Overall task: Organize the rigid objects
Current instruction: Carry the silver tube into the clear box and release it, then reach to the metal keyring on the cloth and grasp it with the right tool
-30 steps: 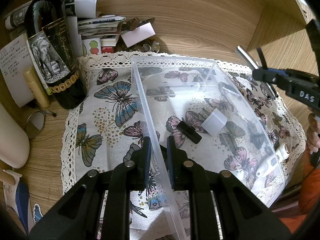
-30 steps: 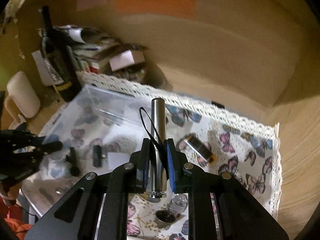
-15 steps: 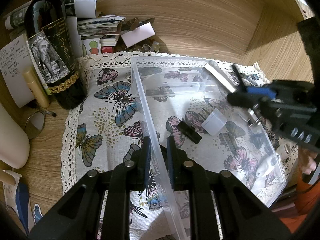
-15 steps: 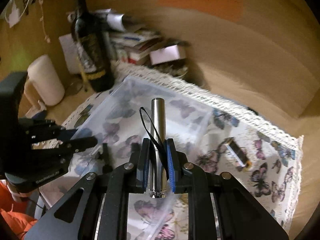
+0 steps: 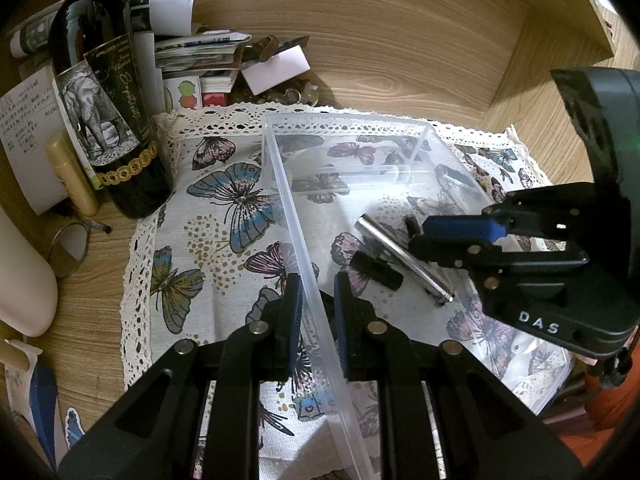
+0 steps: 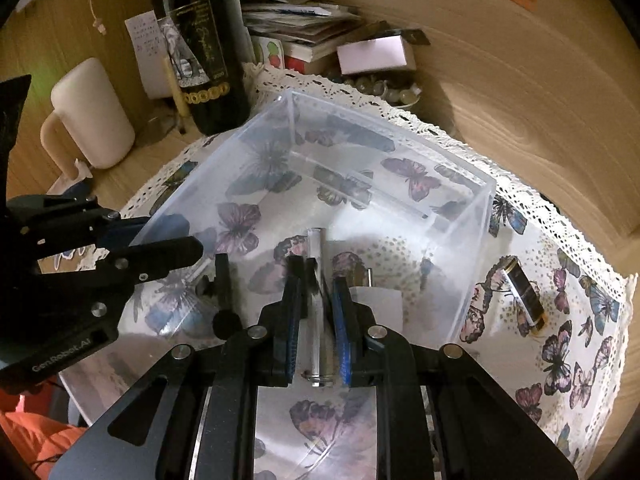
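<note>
the right tool (image 6: pixel 316 312) is shut tight on a shiny silver metal tube (image 6: pixel 318 304), and it holds the tube low inside the clear plastic box (image 6: pixel 460 280). in the left view the tube (image 5: pixel 400 256) slants just over the box floor, close to a small black stick-shaped thing (image 5: pixel 376 270) that lies in there. i cannot tell if the tube tip touches the floor yet.

the left tool (image 5: pixel 314 308) is nearly shut and pinches the thin side wall of the box (image 5: pixel 296 240) to keep it from sliding on the butterfly cloth with the lace edge (image 5: pixel 224 208).

what could go wrong? if the right tool lets go while the tube is tilted, the round tube could roll and bump the black thing. if the right tool pushes down too far, the box could tip or slip out of the left tool's pinch. the wall is thin and smooth, so that grip looks weak to me.

a dark block with gold ends (image 6: pixel 522 296) lies on the cloth outside the box. a dark wine bottle with an elephant label (image 5: pixel 108 120) stands close by the cloth, and a wide swing could knock it over.
</note>
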Available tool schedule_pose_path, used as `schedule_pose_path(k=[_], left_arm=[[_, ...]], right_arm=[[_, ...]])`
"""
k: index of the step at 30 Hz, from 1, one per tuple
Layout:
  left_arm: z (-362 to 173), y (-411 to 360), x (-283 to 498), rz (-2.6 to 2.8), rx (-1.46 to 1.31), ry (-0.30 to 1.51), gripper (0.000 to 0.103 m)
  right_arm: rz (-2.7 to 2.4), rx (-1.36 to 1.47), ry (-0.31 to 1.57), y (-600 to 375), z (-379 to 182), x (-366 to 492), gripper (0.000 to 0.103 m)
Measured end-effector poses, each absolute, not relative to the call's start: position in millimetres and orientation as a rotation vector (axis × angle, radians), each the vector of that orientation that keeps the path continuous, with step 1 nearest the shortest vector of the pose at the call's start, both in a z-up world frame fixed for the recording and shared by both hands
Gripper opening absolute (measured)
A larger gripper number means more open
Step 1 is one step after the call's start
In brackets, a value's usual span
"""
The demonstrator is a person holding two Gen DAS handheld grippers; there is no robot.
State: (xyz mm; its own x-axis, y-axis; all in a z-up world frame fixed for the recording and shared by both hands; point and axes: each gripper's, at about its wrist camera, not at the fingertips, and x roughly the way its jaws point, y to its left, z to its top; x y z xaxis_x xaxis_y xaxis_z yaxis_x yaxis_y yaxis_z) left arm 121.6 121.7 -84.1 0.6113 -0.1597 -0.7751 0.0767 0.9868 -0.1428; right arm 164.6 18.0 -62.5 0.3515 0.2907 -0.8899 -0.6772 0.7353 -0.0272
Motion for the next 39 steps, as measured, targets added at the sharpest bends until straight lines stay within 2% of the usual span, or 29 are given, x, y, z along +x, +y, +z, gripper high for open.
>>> schedule_pose_path(k=[5,11,15,25,39], left_arm=[[-84,122,122,-0.136,-0.099,0.903,0.015],[-84,122,121,-0.136,-0.097,0.903,0.015],[-84,122,121,-0.136,-0.098,0.903,0.015],[-84,122,121,-0.137,-0.098,0.902,0.015],[-85,122,121,-0.135,-0.092,0.904,0.015]], right_arm=[[0.644,-0.42,1.008,13,-54,165,0.015],[0.602,-0.384,0.952,-5,-32,165,0.023],[0.545,-0.362,0.892,-25,-12,163,0.039],[0.389,-0.33,0.865,-77,2,159,0.039],[0.298,-0.312,1.133,-111,-80,188,0.039]])
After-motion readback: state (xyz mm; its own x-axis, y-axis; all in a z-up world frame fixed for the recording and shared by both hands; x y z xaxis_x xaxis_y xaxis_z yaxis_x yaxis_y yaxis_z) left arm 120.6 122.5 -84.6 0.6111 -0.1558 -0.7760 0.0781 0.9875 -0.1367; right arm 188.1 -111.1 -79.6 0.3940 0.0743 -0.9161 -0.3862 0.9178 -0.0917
